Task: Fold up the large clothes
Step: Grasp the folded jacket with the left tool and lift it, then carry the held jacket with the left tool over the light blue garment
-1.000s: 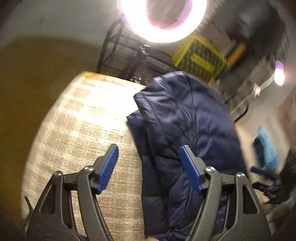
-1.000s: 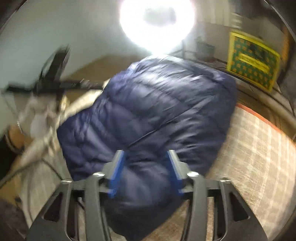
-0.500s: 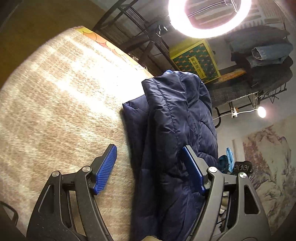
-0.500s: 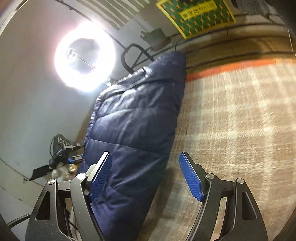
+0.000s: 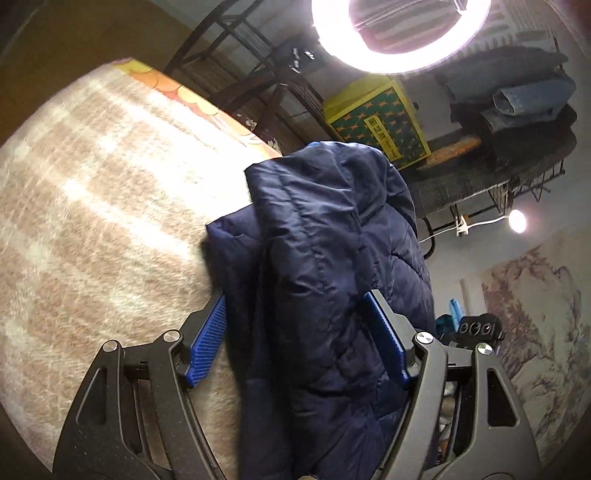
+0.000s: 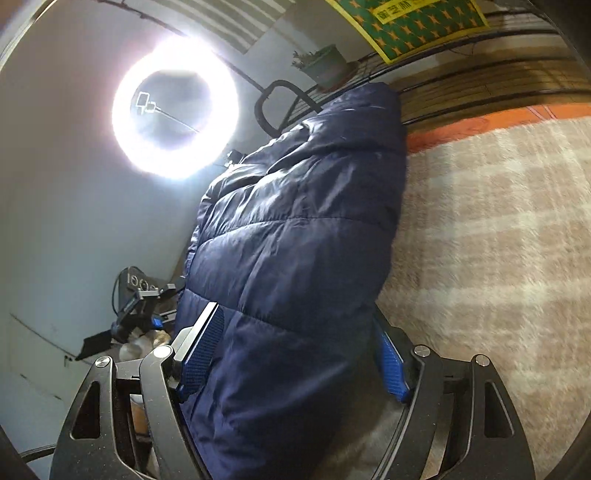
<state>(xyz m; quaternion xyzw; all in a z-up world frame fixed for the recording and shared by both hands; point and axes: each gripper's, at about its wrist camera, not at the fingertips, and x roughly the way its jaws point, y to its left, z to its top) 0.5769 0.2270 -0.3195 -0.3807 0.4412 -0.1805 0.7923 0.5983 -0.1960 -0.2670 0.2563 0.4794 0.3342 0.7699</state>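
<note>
Ring light [image 5: 400,35], patterned box [image 5: 380,123], folded jeans [image 5: 532,101].

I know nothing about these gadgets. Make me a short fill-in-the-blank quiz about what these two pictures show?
1. The puffy jacket between the fingers is dark ____.
2. It lies on a fuzzy checked ____ blanket.
3. The bright light above has the shape of a ____.
4. The pads on the fingers of the left gripper are ____.

Missing words: blue; beige; ring; blue

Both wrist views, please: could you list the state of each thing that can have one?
Navy puffer jacket: folded into a bundle, lying on the plaid blanket.
Left gripper: open, fingers straddling the jacket's edge.
Right gripper: open, fingers either side of the bundle.
Ring light: switched on.
Small lamp: lit.
</note>
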